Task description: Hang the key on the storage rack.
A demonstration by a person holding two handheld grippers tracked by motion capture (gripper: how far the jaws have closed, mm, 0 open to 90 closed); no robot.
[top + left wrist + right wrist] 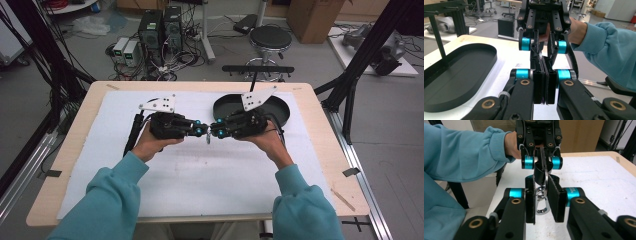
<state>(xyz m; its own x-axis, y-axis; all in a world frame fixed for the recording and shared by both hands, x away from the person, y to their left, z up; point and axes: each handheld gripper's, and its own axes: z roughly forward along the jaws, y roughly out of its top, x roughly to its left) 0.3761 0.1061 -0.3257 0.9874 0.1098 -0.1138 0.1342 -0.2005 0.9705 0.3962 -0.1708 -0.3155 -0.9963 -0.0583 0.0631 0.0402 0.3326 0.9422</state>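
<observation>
Here, keyring [545,178] half hidden, left claw [541,166] clamped

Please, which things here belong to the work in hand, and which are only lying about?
In the job: silver metal snap clip with its ring; left gripper, shut on the ring; right gripper, open around the clip.
Lying about: black oval plastic tray; round black stool; computer boxes on the floor.

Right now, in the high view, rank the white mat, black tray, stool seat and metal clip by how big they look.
1. white mat
2. black tray
3. stool seat, though it stands farther from the camera, so its true rank is unsure
4. metal clip
</observation>
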